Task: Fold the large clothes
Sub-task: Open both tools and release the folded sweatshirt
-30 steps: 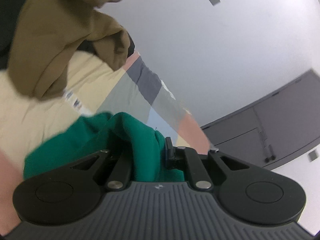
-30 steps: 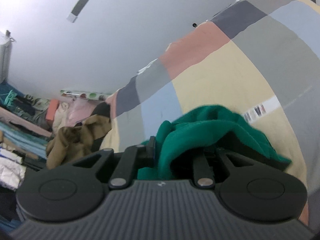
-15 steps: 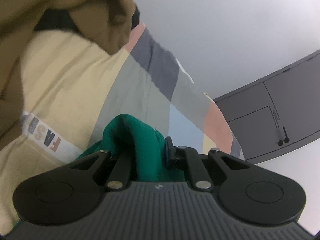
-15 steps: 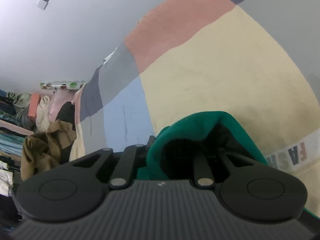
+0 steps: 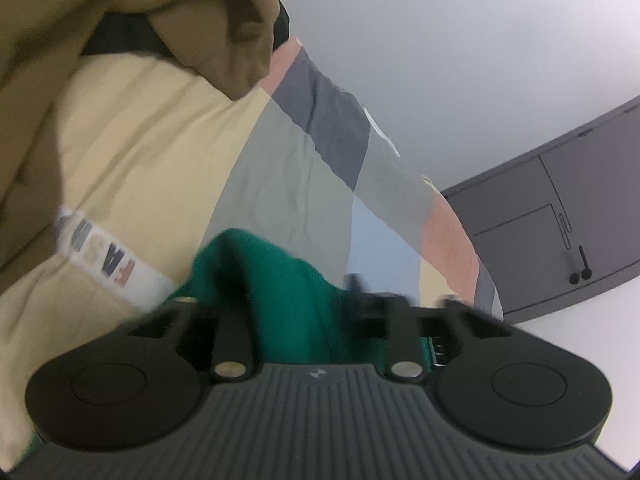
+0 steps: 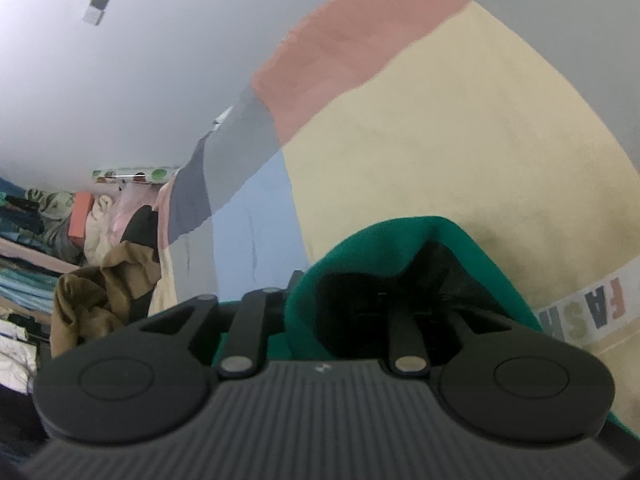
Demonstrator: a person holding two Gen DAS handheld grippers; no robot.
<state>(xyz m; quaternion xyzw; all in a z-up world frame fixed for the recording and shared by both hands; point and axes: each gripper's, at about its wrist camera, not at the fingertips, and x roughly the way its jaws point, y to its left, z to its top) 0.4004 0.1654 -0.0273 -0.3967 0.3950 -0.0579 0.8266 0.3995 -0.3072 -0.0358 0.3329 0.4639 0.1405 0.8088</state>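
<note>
A green garment (image 5: 276, 280) is bunched between the fingers of my left gripper (image 5: 304, 312), which is shut on it just above the patchwork bedsheet (image 5: 132, 152). The same green garment (image 6: 400, 248) drapes over my right gripper (image 6: 340, 304), which is shut on another part of it. The fingertips of both grippers are hidden under the cloth. The sheet has cream, grey, pink and blue blocks and a white printed strip (image 5: 108, 264).
A brown garment (image 5: 120, 12) lies heaped on the bed at upper left in the left wrist view, and shows at lower left in the right wrist view (image 6: 100, 288). A grey cabinet (image 5: 560, 220) stands past the bed. Stacked clothes (image 6: 36, 240) lie beside it.
Both grippers have moved lower and closer to the sheet with the green garment still held. The sheet fills more of both views and the garment looks more bunched.
</note>
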